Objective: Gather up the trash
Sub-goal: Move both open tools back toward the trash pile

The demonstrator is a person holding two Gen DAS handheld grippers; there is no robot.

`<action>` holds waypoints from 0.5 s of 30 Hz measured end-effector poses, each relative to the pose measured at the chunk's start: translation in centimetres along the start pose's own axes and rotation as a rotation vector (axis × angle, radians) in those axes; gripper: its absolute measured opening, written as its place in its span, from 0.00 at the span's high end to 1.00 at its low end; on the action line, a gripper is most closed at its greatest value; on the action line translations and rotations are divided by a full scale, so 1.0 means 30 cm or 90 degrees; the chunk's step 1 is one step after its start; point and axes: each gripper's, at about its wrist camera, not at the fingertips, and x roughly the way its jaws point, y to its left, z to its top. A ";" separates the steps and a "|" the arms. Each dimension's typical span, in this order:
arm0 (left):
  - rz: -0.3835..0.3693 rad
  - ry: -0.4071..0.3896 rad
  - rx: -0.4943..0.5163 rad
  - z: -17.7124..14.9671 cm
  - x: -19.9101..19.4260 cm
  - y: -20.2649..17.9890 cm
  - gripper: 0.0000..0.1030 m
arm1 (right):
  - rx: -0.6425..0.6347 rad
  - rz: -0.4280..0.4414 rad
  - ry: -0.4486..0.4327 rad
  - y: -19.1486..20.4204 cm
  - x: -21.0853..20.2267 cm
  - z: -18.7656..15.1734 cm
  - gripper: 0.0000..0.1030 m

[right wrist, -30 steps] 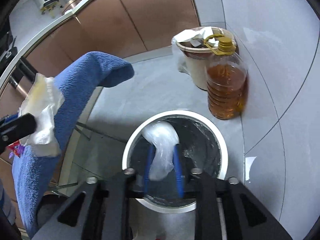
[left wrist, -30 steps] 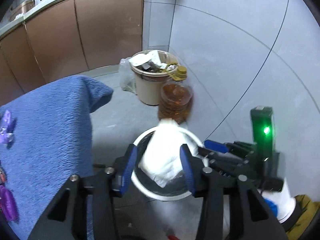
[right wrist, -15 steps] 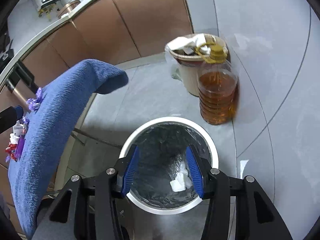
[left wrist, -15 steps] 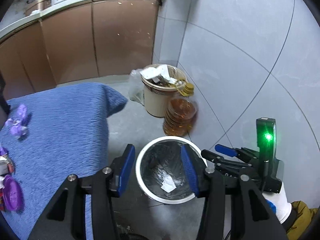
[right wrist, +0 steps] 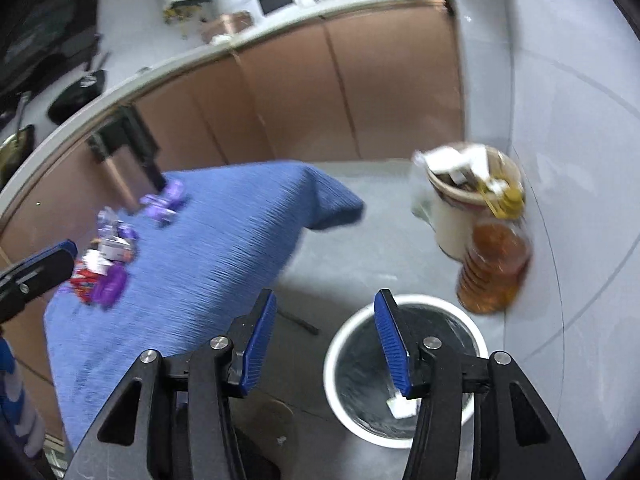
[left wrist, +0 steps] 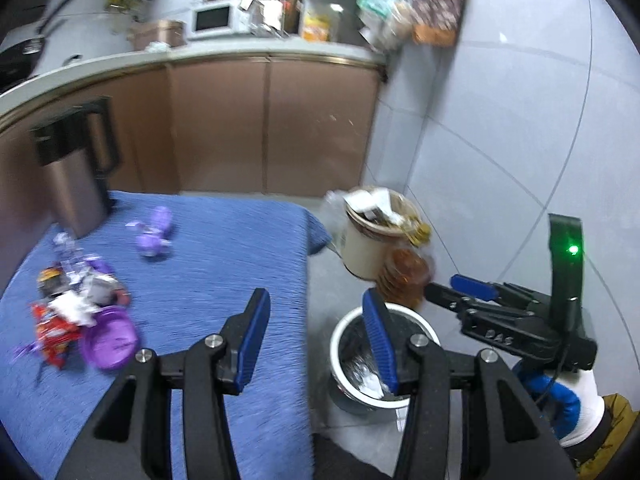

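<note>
Trash (left wrist: pixel 76 312) lies heaped on the blue surface (left wrist: pixel 224 264), ahead-left of the left gripper (left wrist: pixel 316 336), whose jaws are spread and empty. The right gripper (right wrist: pixel 326 340), jaws just opening, empty, hangs over the bin (right wrist: pixel 340 344). Only its view shows white scraps (right wrist: pixel 400 406) clearly inside.

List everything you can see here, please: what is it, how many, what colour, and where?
bin: one, white rim, dark liner, on the floor, white scraps inside
tub: one, cream, heaped with rubbish, by the wall
oil bottle: one, amber, yellow cap, beside the tub
cloth: one, blue, covering the table
wrappers: a pile, red, white and purple, on the cloth
purple lid: one, by the pile
kettle: one, steel and black, far corner of the cloth
microwave: one, white, on the counter
cupboards: brown, under the counter
left gripper: black, blue fingers, open, empty
right gripper: same, just been opening, empty
</note>
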 end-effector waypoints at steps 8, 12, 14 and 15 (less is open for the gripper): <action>0.071 -0.091 -0.058 -0.060 -0.325 0.124 0.55 | -0.079 0.065 -0.070 0.226 -0.199 0.050 0.45; 0.117 -0.123 -0.087 -0.116 -0.473 0.192 0.49 | -0.116 0.094 -0.094 0.319 -0.279 0.046 0.44; 0.138 -0.139 -0.106 -0.143 -0.542 0.233 0.49 | -0.131 0.107 -0.104 0.355 -0.313 0.041 0.41; 0.147 -0.144 -0.113 -0.158 -0.565 0.245 0.49 | -0.137 0.112 -0.109 0.369 -0.327 0.038 0.41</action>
